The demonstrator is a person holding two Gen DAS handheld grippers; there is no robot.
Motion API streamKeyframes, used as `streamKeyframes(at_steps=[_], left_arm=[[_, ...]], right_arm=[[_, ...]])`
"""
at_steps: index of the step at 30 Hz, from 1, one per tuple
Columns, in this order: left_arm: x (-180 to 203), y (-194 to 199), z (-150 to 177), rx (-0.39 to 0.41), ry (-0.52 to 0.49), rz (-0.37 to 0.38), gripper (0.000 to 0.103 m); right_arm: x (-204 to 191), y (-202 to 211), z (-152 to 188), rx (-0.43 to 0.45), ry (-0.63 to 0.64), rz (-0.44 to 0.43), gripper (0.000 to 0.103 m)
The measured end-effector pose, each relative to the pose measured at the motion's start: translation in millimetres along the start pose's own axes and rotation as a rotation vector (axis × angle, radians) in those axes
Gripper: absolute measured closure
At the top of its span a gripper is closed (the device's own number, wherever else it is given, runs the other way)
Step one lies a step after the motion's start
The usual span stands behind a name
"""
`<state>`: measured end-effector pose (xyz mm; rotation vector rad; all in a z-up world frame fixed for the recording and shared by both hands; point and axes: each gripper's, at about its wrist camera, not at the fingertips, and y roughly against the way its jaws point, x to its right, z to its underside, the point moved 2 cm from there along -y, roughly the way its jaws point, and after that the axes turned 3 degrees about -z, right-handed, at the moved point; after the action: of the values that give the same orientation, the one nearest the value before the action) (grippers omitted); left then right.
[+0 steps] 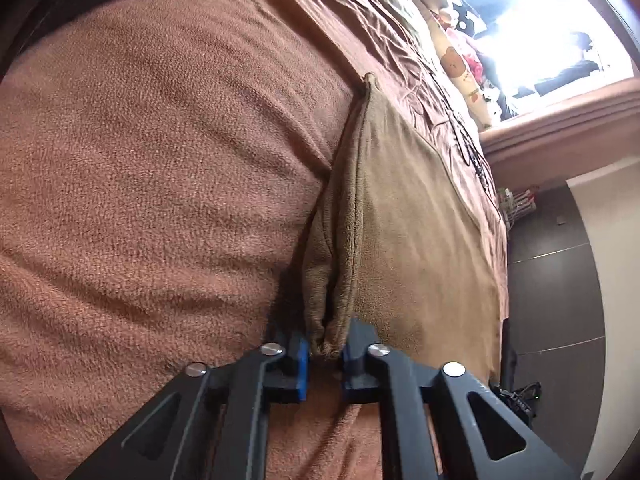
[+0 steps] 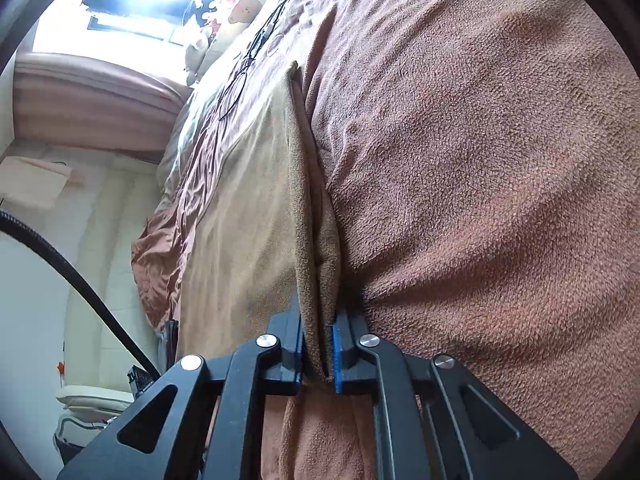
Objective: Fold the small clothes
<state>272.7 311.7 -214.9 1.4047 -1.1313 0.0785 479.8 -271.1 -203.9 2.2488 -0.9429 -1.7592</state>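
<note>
Both grippers hold the olive cloth (image 1: 400,216): your left gripper (image 1: 325,354) and right gripper (image 2: 318,354) each have jaws clamped on a bunched corner. The cloth runs straight ahead from each gripper, its held edge against the brown blanket (image 1: 160,160), so neither hand seems nearer.

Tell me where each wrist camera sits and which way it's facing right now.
Left wrist: behind the left gripper, looking along its fingers, which pinch the olive-tan fleece cloth over the rust-brown fleece blanket; the bright window is upper right.
Right wrist: behind the right gripper, same cloth pinched, window upper left.
Shared: cloth, blanket, window, bear-print pillow.
</note>
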Motion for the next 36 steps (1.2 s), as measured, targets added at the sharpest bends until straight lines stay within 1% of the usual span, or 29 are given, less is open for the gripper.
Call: streamKeyframes(at_steps=[2,6,11,16,23,28,29,31,32,33,34,35,36], left_arm=[[-2,6,1,0.027,0.011,0.010,0.096],[11,23,3,0.080,-0.033,0.018,0.097],[15,47,13,0.107,-0.043,0.054,0.098],[7,63,33,0.105,-0.031,0.083,0.098],[-4,72,63,0.096,-0.004,0.128,0.098],[-12,68,75,0.080,0.024,0.135,0.098],[-13,65,75,0.074,0.034,0.131,0.097],[-15,61,76,0.062,0.049,0.126,0.097],[-15,60,77,0.060,0.051,0.122,0.096],[-16,59,77,0.057,0.051,0.119,0.095],[-16,58,77,0.055,0.051,0.120,0.094],[-17,57,77,0.053,0.053,0.119,0.088],[-17,55,77,0.053,0.060,0.116,0.083]], right_arm=[[-6,7,1,0.020,0.013,0.014,0.100],[-26,17,6,0.047,0.056,0.029,0.101],[-45,30,17,0.054,0.109,0.043,0.101],[-44,43,32,0.029,0.125,0.068,0.101],[-40,61,41,0.013,0.124,0.103,0.101],[-48,64,44,-0.008,0.139,0.188,0.099],[-52,66,45,-0.007,0.142,0.219,0.096],[-61,74,44,0.018,0.168,0.282,0.094],[-67,79,44,0.026,0.180,0.298,0.089],[-74,84,43,0.034,0.189,0.299,0.077],[-82,87,44,0.040,0.203,0.297,0.069],[-93,89,46,0.047,0.232,0.303,0.058],[-105,89,47,0.049,0.269,0.313,0.056]])
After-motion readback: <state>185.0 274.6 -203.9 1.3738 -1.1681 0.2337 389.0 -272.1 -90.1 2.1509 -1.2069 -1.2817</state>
